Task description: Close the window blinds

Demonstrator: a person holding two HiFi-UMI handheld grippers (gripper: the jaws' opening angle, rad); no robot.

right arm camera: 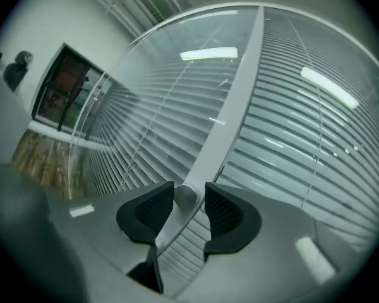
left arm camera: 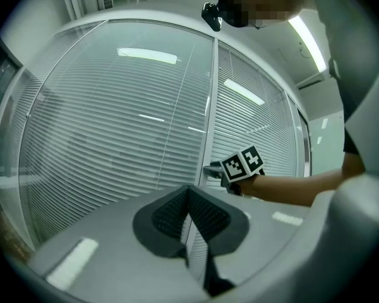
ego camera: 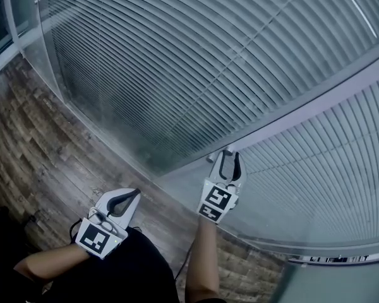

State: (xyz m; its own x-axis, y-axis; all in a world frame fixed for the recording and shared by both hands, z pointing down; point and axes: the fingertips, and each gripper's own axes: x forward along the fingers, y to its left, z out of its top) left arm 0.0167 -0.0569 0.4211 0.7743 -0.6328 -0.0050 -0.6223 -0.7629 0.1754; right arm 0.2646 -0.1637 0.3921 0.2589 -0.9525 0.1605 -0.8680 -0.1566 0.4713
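Observation:
Horizontal slatted blinds [ego camera: 177,74] fill the glazed wall, split by a pale frame bar [ego camera: 303,106]. My right gripper [ego camera: 231,154] reaches up to that bar. In the right gripper view a small round metal knob [right arm camera: 185,196] on the frame bar [right arm camera: 234,106] sits between the pads of the right gripper [right arm camera: 188,197]. The left pad is against it and a thin gap shows on the right. My left gripper [ego camera: 136,193] hangs lower left, away from the glass, tips together and empty. In the left gripper view its tips [left arm camera: 189,191] meet, and the right gripper [left arm camera: 216,169] shows at the frame bar [left arm camera: 208,106].
A wood-plank floor [ego camera: 38,156] runs along the base of the glazed wall. A dark doorway [right arm camera: 63,93] stands at the far left. Ceiling lights [left arm camera: 145,55] reflect in the glass. The person's forearm [ego camera: 202,257] stretches up to the right gripper.

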